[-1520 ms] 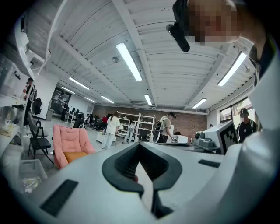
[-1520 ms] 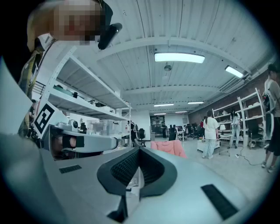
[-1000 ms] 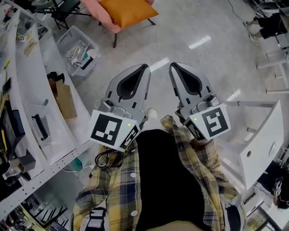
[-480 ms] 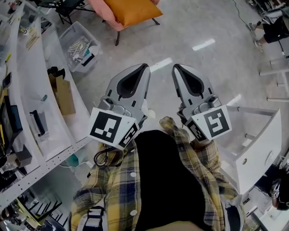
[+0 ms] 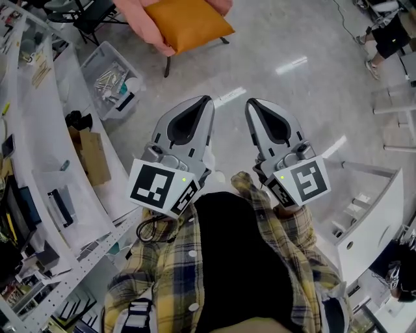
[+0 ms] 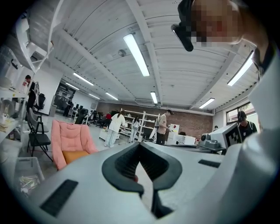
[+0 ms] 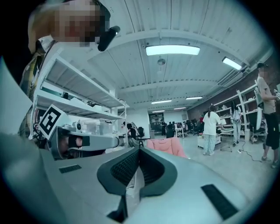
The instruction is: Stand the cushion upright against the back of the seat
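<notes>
The grey left tongs (image 6: 140, 148) are sitting closed, tips meeting, with nothing between them. Beyond them at left, the flat orange cushion (image 6: 75, 155) is lying on the seat of the pink padded chair (image 6: 70, 136).

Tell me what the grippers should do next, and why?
Probably walk them closer to the chair: the cushion lies flat on its seat, far across the floor and likely out of reach. The left gripper and right gripper are both shut and empty, so they would need to open once near.
</notes>
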A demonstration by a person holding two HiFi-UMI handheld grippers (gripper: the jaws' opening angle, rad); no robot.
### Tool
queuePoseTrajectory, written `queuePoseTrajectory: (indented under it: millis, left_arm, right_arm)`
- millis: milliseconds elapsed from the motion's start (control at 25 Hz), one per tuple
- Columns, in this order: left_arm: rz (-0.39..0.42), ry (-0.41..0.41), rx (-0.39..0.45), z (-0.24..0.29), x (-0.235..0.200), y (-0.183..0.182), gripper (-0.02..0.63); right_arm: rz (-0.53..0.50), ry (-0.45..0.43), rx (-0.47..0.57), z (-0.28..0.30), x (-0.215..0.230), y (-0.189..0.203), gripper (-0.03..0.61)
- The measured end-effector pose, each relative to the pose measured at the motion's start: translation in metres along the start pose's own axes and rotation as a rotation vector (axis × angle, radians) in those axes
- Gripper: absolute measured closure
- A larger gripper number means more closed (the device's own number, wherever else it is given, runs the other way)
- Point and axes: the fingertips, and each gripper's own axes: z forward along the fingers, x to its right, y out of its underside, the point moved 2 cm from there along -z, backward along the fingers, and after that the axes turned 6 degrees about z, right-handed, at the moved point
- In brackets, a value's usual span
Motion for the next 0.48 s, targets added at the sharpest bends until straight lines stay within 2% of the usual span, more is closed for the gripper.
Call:
queuePoseTrajectory:
  millis: [480]
  left_arm:
    - [-0.003,0.024,0.010,0.066,-0.110,-0.021,0.611]
  right_arm:
    - [-0.025,0.053,-0.013,0.118,0.046,-0.018,0.561]
